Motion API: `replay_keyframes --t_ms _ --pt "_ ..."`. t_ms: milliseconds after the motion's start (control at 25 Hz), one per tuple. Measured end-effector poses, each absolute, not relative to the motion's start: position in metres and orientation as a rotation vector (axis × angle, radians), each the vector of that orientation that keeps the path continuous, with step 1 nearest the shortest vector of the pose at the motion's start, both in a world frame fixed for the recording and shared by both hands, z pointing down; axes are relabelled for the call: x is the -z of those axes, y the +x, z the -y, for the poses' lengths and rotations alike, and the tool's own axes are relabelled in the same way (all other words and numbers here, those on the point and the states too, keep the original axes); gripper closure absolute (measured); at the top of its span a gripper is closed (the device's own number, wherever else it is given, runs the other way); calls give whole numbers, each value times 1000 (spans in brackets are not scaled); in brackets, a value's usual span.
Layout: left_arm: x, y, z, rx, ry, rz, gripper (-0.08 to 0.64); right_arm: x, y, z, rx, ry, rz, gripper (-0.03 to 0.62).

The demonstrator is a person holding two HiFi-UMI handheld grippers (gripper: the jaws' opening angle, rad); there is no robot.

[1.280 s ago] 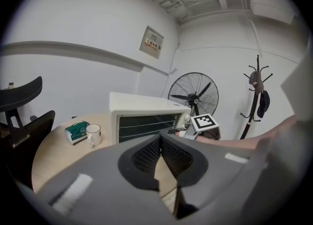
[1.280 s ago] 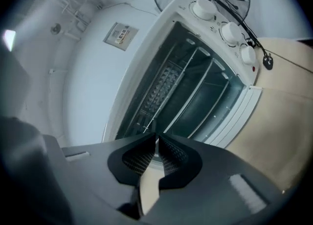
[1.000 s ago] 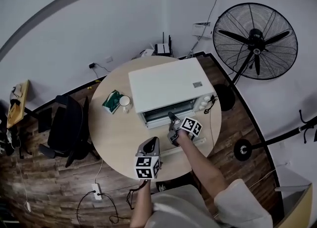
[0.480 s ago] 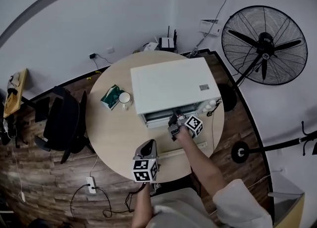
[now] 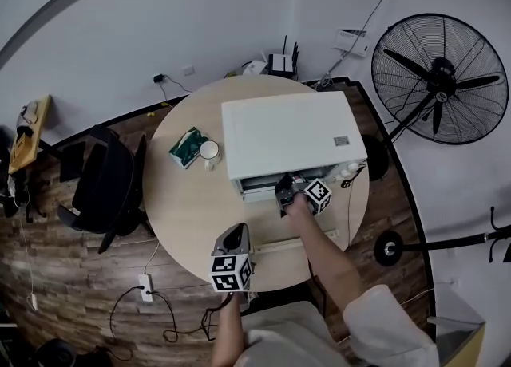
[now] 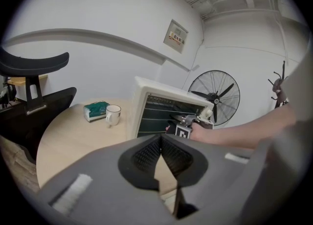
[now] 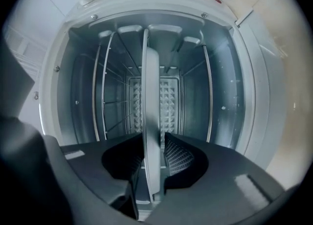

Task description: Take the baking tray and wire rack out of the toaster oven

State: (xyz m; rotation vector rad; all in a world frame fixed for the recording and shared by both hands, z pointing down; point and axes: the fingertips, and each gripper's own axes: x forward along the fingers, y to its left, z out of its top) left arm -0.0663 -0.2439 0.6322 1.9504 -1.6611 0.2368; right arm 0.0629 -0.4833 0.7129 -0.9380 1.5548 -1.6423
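Could slip off the thin rim of the baking tray (image 7: 149,97) if closed too shallow, or jam it against the walls of the toaster oven (image 5: 287,130) if pulled crooked. Unlike a second ago: right gripper (image 7: 149,146) now at the oven mouth, jaws just opened partway, tray rim between them, not pinched yet (tray inside the oven). Left gripper (image 6: 160,138) closed, empty, by the near edge of the table (image 5: 188,206)

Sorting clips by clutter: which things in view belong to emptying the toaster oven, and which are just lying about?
Job: white box-shaped toaster oven; flat grey metal baking tray inside it; thin-rod metal wire rack beside the tray.
Lying about: green tissue pack; white handled mug; black pedestal fan; black office chair; white power strip on the floor.
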Motion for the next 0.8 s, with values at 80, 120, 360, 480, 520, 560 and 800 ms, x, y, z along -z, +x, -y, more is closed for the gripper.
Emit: replay_keyframes --t_ms 80,120,360,480,520,560,800 --pt "-632 -67 242 -238 1947 1666 503 -715 62 483 1655 -913 -1527 502" --pt "-631 -66 241 -239 1948 1668 503 -714 62 483 1660 -906 -1518 511" --pt "-628 -69 232 -246 1952 1678 503 -712 64 477 1669 -916 -1514 513" --pt "-626 -71 227 -246 1954 1681 503 -711 64 472 1672 -911 -1515 514" --pt "-626 -71 226 -247 1955 1679 503 -711 65 470 1674 -912 -1516 513" --pt "-626 -70 224 -250 1957 1677 503 -712 66 467 1675 -915 -1514 514" --pt "-623 -70 214 -259 1970 1673 503 -712 73 454 1667 -920 -1519 512"
